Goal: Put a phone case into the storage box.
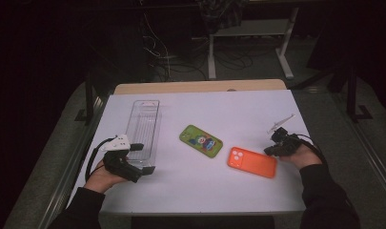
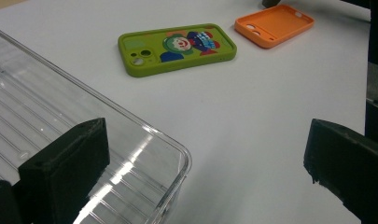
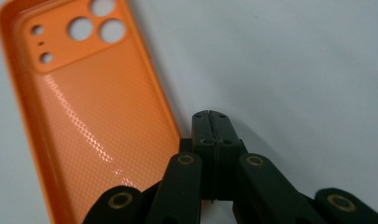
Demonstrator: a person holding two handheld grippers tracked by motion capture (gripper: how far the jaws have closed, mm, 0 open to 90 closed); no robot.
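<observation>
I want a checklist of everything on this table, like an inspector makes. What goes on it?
Surface: white table top, flat, laid over a wooden table whose far edge shows.
Job's things: orange plastic phone case, inside up, near the right side; green cartoon-printed phone case at the middle; clear ribbed plastic tray at the left.
Clutter: nothing seen.
Grippers: left gripper open, one jaw over the tray's near corner; right gripper shut, its tip at the orange case's edge. Whether it pinches the rim, I cannot tell.
Cables: black cable loops from the left gripper.
Surroundings: dark room, white desk legs and loose wires on the floor behind.
</observation>
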